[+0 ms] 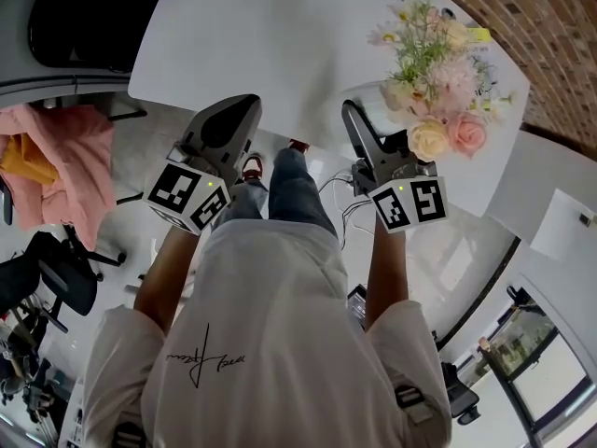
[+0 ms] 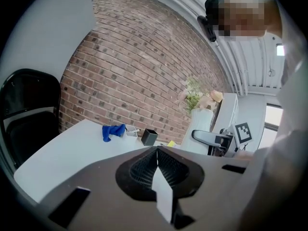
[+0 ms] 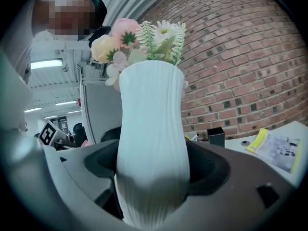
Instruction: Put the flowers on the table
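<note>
Right gripper (image 3: 153, 177): jaws clamped on the lower body of the vase (image 3: 151, 119), one jaw on each side; the vase fills the centre of the right gripper view.
Left gripper (image 2: 157, 162): jaws closed together, pads meeting – nothing between them.
Vase: white, ribbed, upright; its base is hidden below the jaws, so I cannot tell whether it rests on the counter.
Flowers (image 3: 139, 40): standing in the vase mouth – pink, cream and white blooms with green sprigs. In the head view the bunch sits at upper right, over the right end of the counter (image 1: 242, 35).
Counter: white, across the top of the head view; both grippers are at its near edge, left gripper at centre left.
On the counter, left gripper view: blue cloth (image 2: 113, 130) and black box (image 2: 149, 137), mid-frame by the brick wall (image 2: 134, 66).
On the counter, right gripper view: yellow-edged booklet (image 3: 276, 150), lower right.
Surroundings: black chair (image 2: 26, 109) at left edge of the left gripper view; pink cloth (image 1: 65, 166) at left of the head view.
</note>
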Action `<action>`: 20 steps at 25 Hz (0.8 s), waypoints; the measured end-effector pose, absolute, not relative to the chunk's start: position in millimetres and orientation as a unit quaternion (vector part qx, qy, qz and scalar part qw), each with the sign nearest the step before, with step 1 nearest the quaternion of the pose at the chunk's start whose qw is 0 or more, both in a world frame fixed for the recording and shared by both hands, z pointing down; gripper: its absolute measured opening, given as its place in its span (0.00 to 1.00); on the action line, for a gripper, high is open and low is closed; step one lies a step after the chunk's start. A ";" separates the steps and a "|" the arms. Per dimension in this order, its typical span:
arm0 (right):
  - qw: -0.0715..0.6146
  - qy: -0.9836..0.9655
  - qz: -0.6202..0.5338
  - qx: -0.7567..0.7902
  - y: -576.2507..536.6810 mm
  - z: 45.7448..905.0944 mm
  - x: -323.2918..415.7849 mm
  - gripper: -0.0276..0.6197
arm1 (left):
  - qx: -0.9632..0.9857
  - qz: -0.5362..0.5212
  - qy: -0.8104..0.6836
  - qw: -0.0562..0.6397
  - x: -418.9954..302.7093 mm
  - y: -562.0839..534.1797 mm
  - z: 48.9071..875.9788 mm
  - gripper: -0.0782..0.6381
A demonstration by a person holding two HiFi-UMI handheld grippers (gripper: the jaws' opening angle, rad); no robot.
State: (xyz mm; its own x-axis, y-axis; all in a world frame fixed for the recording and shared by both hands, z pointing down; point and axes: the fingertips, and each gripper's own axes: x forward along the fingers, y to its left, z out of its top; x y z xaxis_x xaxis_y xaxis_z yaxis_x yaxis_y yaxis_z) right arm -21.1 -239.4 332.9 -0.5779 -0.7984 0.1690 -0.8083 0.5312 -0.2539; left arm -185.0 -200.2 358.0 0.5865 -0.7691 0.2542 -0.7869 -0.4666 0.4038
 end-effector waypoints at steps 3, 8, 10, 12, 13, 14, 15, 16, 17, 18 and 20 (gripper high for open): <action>0.012 -0.874 0.164 0.457 -258.8 337.3 -8.8 0.68 | 0.856 0.024 -0.451 0.251 -171.7 -217.5 363.9 0.12; 0.013 -0.872 0.173 0.459 -282.8 347.4 15.4 0.68 | 0.865 0.031 -0.434 0.251 -146.4 -241.7 367.5 0.12; 0.014 -0.871 0.175 0.459 -292.4 352.1 23.7 0.68 | 0.865 0.037 -0.435 0.247 -139.1 -250.7 369.2 0.12; 0.016 -0.871 0.176 0.459 -301.3 356.5 33.0 0.68 | 0.867 0.040 -0.431 0.247 -129.5 -258.2 370.2 0.12; 0.017 -0.870 0.176 0.460 -305.4 358.6 38.0 0.68 | 0.869 0.041 -0.428 0.247 -124.2 -261.5 370.7 0.12; 0.019 -0.870 0.177 0.461 -309.4 360.9 42.9 0.68 | 0.870 0.042 -0.425 0.247 -119.5 -264.6 371.7 0.12; 0.020 -0.869 0.177 0.461 -313.2 363.4 47.1 0.68 | 0.870 0.044 -0.424 0.247 -116.0 -267.7 373.3 0.12; 0.020 -0.869 0.178 0.461 -317.0 366.5 50.3 0.68 | 0.870 0.047 -0.423 0.248 -113.5 -270.7 375.5 0.12; 0.021 -0.869 0.179 0.461 -320.8 370.2 52.6 0.68 | 0.870 0.049 -0.423 0.248 -111.9 -273.8 378.1 0.12; 0.022 -0.869 0.181 0.460 -324.7 374.4 54.1 0.68 | 0.870 0.048 -0.423 0.248 -110.5 -276.7 380.6 0.12; 0.025 -0.869 0.182 0.459 -332.1 382.7 57.0 0.68 | 0.872 0.039 -0.418 0.251 -106.0 -281.7 384.6 0.12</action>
